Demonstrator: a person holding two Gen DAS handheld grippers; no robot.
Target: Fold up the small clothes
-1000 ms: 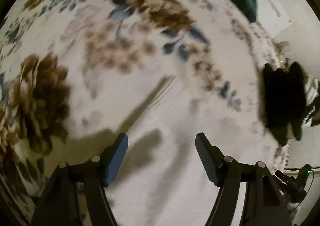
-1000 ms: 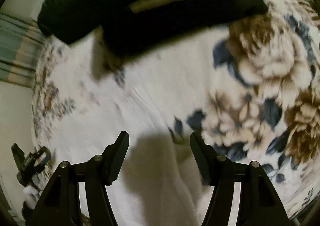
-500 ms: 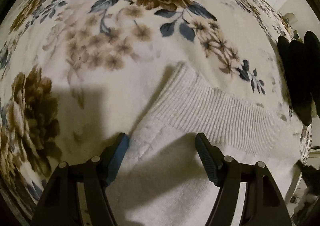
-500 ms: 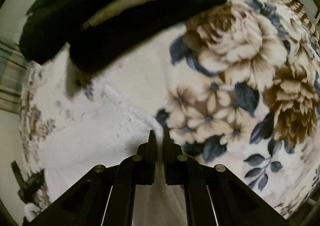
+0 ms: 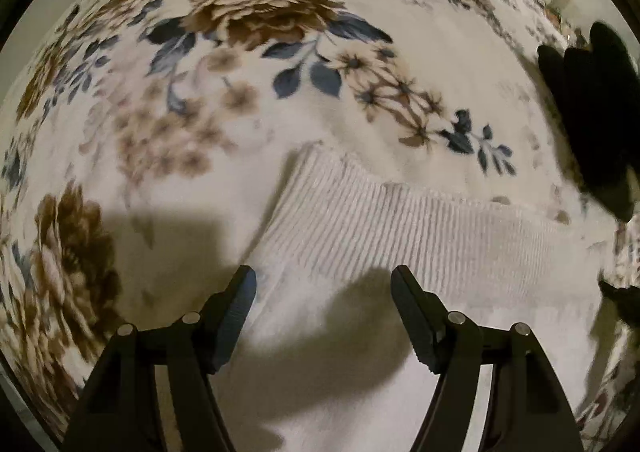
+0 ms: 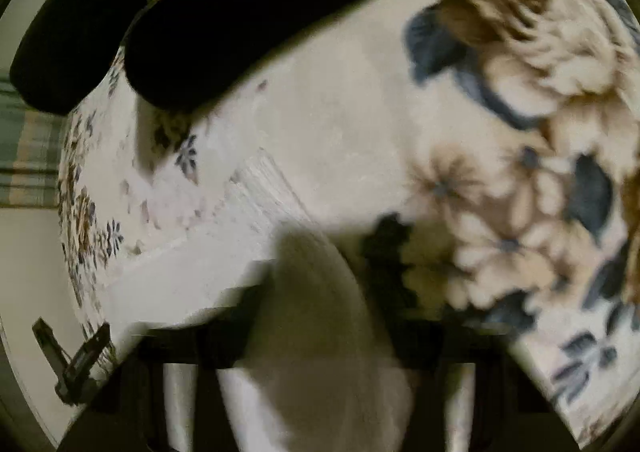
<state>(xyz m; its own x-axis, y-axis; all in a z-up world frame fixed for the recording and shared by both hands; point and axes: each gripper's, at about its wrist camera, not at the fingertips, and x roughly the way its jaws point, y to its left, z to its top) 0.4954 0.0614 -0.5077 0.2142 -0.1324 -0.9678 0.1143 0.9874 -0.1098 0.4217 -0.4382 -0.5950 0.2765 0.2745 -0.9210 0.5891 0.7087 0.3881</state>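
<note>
White ribbed-knit garment (image 5: pixel 400 236) on fuzzy floral blanket (image 5: pixel 240 100); left tongs (image 5: pixel 323 284) spread, right tongs (image 6: pixel 320 324) pinching its fold.

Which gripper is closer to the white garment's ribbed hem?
Left. The left gripper hovers open just short of the ribbed hem. The right gripper is shut on the garment's plain cloth, farther from it.

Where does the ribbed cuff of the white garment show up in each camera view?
Left wrist: ribbed cuff at centre, just above the open left gripper.
Right wrist: ribbed cuff left of centre, blurred.
Shared landmark: floral blanket under it.
</note>
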